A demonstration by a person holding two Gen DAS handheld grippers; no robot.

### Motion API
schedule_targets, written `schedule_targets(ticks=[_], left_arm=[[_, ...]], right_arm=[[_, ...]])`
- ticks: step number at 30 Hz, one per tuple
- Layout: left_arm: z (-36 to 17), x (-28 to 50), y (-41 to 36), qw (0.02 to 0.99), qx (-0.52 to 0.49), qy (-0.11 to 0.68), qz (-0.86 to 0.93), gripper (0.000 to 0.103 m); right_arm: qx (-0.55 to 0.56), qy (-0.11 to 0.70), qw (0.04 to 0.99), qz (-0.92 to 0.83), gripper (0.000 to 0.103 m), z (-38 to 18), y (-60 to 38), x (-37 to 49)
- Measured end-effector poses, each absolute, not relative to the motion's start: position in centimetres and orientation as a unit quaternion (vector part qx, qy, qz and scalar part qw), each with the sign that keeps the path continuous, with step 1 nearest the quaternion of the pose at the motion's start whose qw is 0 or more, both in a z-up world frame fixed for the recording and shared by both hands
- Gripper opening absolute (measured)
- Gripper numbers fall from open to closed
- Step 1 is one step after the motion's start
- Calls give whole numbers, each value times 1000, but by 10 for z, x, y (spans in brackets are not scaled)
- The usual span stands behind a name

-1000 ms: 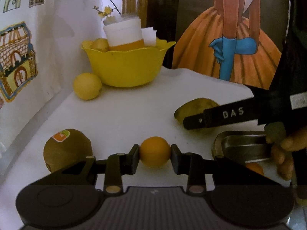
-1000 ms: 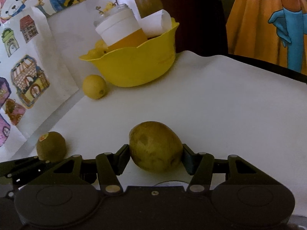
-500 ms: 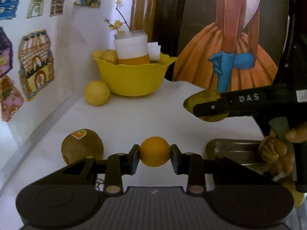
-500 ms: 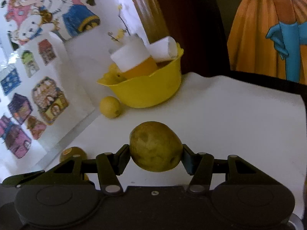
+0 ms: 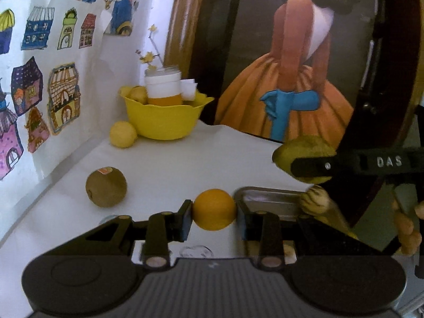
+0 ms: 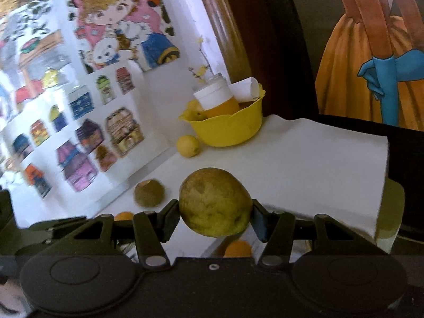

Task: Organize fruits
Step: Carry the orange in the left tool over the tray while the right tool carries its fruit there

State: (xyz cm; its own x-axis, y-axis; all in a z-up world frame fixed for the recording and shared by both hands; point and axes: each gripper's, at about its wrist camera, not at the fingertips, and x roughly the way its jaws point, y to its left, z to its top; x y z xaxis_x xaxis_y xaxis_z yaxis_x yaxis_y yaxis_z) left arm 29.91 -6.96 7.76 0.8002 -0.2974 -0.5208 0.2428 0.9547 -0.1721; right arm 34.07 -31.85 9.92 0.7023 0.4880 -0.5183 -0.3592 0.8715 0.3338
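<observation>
The left hand-held gripper (image 5: 214, 213) pinches a small orange (image 5: 214, 212) above the white surface (image 5: 185, 164), just beside the metal tray (image 5: 267, 198). The right hand-held gripper (image 6: 215, 213) pinches a greenish pear (image 6: 215, 201) — also near the tray, higher up. A kiwi (image 5: 106, 186) lies left of the tray.

The left claw (image 5: 214, 213) is seen at lower centre of its own view, its two fingers closed on a small orange (image 5: 214, 209) held level between the pads. The right claw (image 6: 215, 212) is likewise closed, on a pear (image 6: 215, 202). In the left view it enters from the right edge, with fingers of the person's hand (image 5: 406, 228) glimpsed below it.
</observation>
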Motion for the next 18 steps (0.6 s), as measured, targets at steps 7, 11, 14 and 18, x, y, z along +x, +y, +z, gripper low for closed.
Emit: schedule_targets(ticks=[7, 11, 14, 18], left_arm=[[81, 250, -84, 946, -43, 269, -174, 37], [77, 227, -91, 943, -40, 269, -191, 37], [72, 212, -97, 941, -29, 270, -202, 37], [63, 194, -104, 936, -22, 275, -220, 37]], right_arm=[[134, 304, 912, 239, 58, 95, -335, 276], [149, 307, 910, 235, 58, 82, -348, 244], [152, 314, 909, 228, 58, 70, -356, 225], [158, 322, 908, 218, 58, 56, -365, 211]])
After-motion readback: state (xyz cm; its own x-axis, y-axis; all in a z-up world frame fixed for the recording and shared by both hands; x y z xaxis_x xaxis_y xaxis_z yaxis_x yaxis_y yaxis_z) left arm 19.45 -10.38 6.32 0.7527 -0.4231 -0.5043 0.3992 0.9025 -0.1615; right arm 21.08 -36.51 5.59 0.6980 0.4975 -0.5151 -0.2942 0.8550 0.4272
